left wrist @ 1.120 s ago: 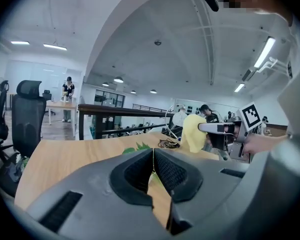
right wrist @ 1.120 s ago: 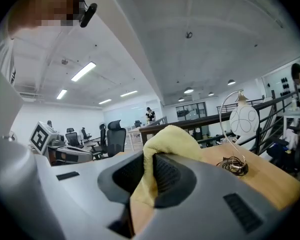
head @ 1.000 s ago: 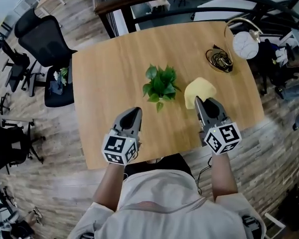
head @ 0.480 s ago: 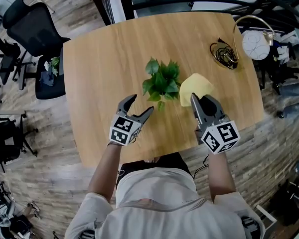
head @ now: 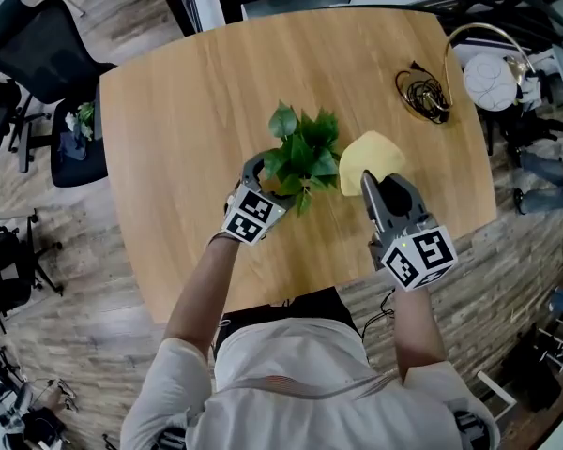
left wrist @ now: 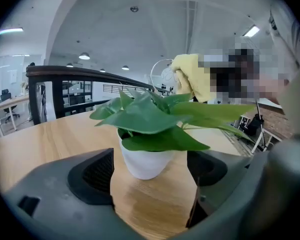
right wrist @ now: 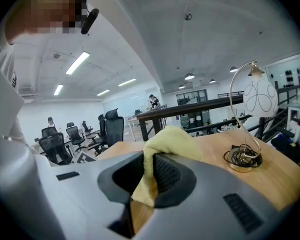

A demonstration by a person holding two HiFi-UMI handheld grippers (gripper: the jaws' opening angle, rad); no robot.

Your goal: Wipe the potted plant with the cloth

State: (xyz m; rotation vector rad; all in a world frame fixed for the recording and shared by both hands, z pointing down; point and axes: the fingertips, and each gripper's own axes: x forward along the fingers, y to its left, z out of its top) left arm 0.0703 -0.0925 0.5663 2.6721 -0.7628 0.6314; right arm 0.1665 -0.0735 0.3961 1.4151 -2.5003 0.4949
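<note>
A small potted plant with broad green leaves stands mid-table in a white pot. My left gripper has come down against its near left side. Its jaws are opening wide, and in the left gripper view the pot stands just ahead of the gap, the pads clear of it. My right gripper is to the right of the plant, shut on a yellow cloth that bunches out past its tips. In the right gripper view the cloth is pinched between the pads.
The wooden table carries a coiled cable and lamp base at the far right, with a white globe lamp over the edge. Office chairs stand on the floor to the left. A dark railing runs behind the table.
My left gripper moved forward and down from the near table edge to the plant's pot, and its jaws went from shut to wide open. The right gripper, with the cloth, barely shifted.
</note>
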